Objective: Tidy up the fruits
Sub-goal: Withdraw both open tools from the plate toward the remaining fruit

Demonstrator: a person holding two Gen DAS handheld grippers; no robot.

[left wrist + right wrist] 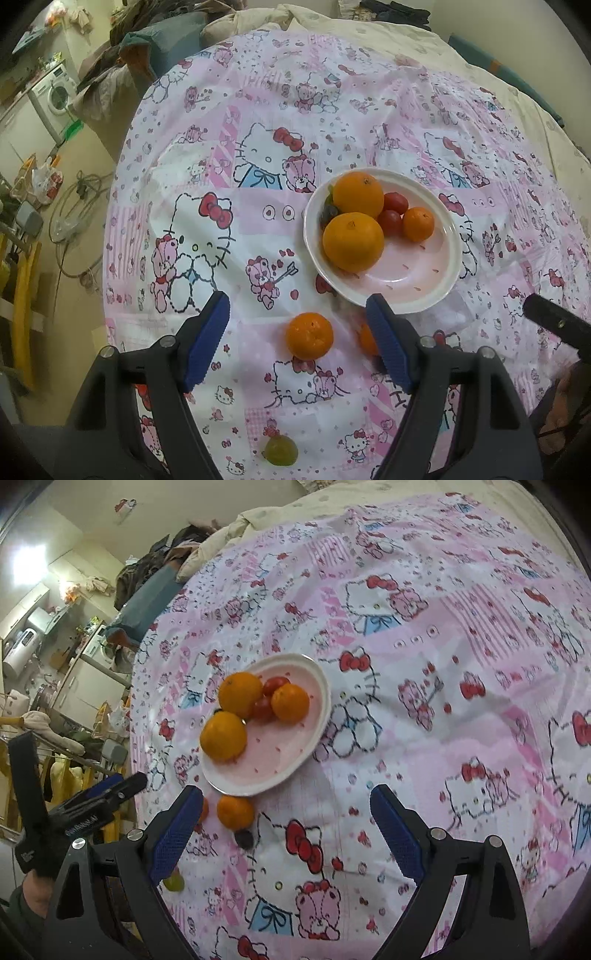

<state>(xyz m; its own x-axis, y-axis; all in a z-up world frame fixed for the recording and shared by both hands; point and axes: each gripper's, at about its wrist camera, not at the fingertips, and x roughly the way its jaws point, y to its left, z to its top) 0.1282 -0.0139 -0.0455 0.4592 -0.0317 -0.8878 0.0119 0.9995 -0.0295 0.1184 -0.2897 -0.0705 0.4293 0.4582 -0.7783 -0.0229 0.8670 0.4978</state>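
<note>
A white plate (432, 295) (317, 686) on the pink cartoon tablecloth holds two large oranges (352, 242), a small orange (418, 224), two red tomatoes (391, 218) and a dark grape at its left rim. My left gripper (299, 339) is open and empty, with a small orange (309, 335) on the cloth between its fingers. A second small orange (366, 339) is half hidden by the right finger. A green grape (280, 449) lies nearer. My right gripper (286, 834) is open and empty, above the cloth. A small orange (235, 812) and a dark grape (244, 838) lie near its left finger.
The left gripper's body (99, 801) shows at left in the right wrist view. The table's left edge (110, 221) drops to a cluttered floor with a washing machine (55, 96). Piled bedding (295, 18) lies beyond the table's far edge.
</note>
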